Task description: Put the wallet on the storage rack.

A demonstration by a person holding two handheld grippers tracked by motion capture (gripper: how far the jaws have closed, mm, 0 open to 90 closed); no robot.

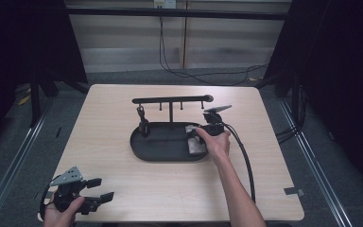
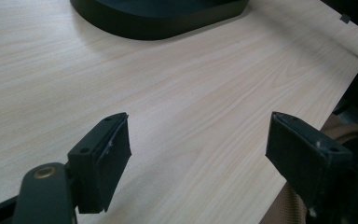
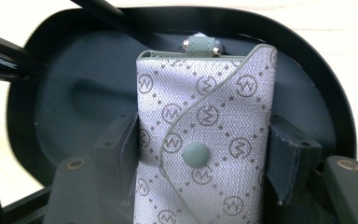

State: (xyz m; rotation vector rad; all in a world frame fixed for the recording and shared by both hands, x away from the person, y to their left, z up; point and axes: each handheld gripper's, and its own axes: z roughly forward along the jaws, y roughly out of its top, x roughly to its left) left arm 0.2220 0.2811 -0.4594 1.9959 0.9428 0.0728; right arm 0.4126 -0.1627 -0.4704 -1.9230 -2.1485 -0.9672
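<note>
Right gripper view: right gripper (image 3: 205, 158) is clenching the grey patterned pouch (image 3: 205, 135) over the black tray (image 3: 307, 70), prob. mid-placing w/ release left, while left gripper (image 1: 97, 189) is idling wide open over the worktop (image 2: 191, 93).

The pouch (image 3: 205, 140) runs off the bottom edge of the right gripper view, its lower end unseen. In the high view a hand (image 1: 215, 142) covers part of it. The tray (image 2: 158, 18) is cut off by the top edge of the left gripper view.
</note>
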